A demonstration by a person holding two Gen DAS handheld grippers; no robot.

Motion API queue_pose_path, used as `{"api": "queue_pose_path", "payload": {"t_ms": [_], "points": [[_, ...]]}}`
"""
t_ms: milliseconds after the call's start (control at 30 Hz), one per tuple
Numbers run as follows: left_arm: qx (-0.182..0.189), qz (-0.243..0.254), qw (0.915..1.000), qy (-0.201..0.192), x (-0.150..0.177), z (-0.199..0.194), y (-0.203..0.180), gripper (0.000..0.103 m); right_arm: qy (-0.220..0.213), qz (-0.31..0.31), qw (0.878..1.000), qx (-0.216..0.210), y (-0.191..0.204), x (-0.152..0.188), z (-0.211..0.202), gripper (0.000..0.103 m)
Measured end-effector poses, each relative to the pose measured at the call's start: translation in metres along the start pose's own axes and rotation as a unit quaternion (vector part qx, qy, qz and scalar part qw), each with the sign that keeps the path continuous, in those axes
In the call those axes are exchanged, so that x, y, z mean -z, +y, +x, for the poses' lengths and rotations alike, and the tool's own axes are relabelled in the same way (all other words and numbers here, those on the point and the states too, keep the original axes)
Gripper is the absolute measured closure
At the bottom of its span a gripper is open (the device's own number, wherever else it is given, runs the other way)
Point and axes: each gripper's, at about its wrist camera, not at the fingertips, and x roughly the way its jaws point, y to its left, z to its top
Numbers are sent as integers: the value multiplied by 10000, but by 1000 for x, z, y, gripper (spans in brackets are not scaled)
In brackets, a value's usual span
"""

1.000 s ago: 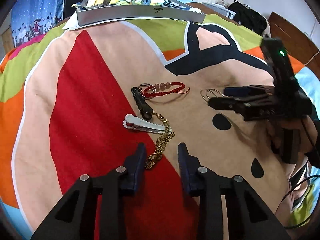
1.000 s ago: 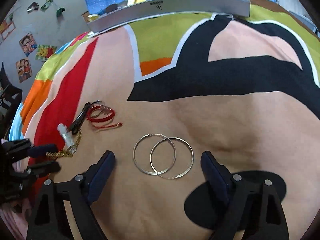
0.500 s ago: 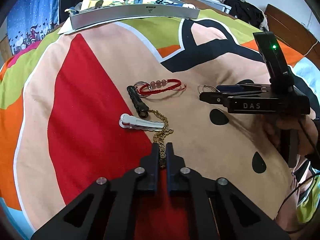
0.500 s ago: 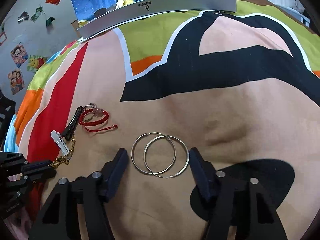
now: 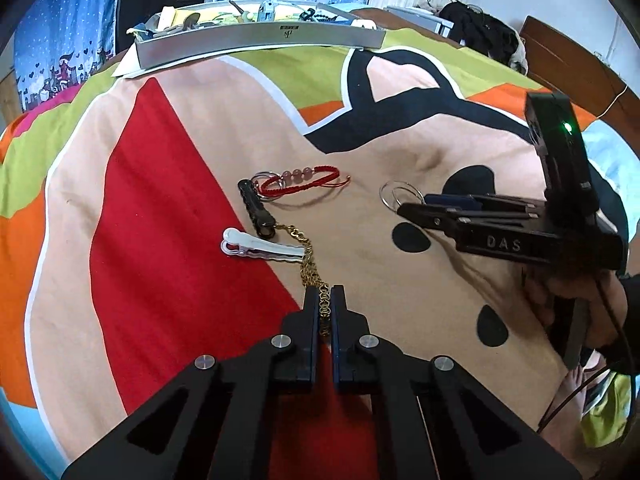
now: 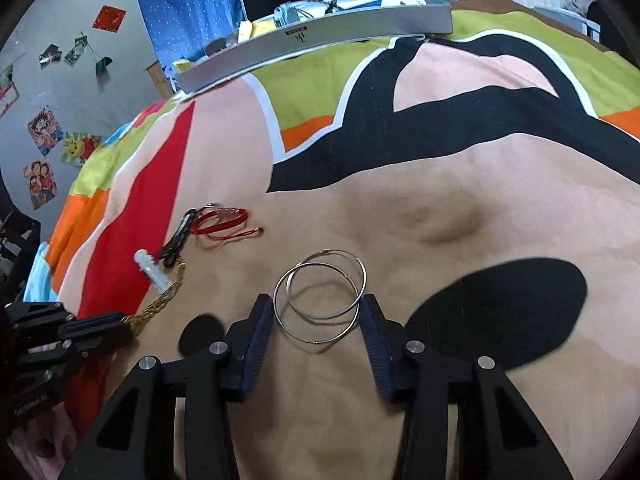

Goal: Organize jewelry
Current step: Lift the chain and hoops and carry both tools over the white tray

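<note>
My left gripper [image 5: 324,300] is shut on the near end of a gold chain [image 5: 306,256], which runs up to a black clip [image 5: 256,210] and past a white hair clip [image 5: 256,246]. A red cord bracelet [image 5: 300,180] with pink beads lies just beyond. Two silver hoops [image 6: 320,317] rest on the blanket between the fingers of my right gripper [image 6: 316,312], and the blue pads touch the hoops on both sides. The right wrist view also shows the left gripper [image 6: 116,330] pinching the gold chain [image 6: 160,304]. In the left wrist view the right gripper [image 5: 404,210] sits at the silver hoops [image 5: 396,196].
A long silver tray [image 5: 256,42] holding several small items stands at the blanket's far edge, also in the right wrist view as the silver tray [image 6: 320,38]. A hand [image 5: 568,300] holds the right gripper. The colourful blanket [image 5: 160,200] covers the whole surface.
The left gripper went from open around the gold chain to shut on it. The right gripper's fingers narrowed steadily around the hoops until they touch both sides.
</note>
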Motion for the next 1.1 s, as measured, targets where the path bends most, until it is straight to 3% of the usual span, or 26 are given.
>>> {"api": "queue_pose_path", "payload": {"t_ms": [300, 433, 533, 667, 933, 1100], "points": [[52, -161, 9998, -119, 1, -9, -3, 100, -214, -47, 9996, -168, 15, 21, -30, 61], [171, -190, 9987, -436, -1, -27, -7, 100, -332, -248, 9991, -112, 22, 29, -45, 61], [212, -55, 9975, -675, -11, -45, -10, 100, -414, -479, 9979, -107, 26, 28, -58, 61], [297, -63, 9972, -686, -25, -53, -9, 100, -543, -652, 9963, -127, 27, 19, -76, 61], [389, 62, 9961, -792, -71, -69, -5, 100, -769, -1041, 9914, -218, 32, -28, -101, 61], [410, -2, 9950, -908, -122, -76, 6, 100, -799, -1447, 9856, -355, 40, -79, -104, 61]]}}
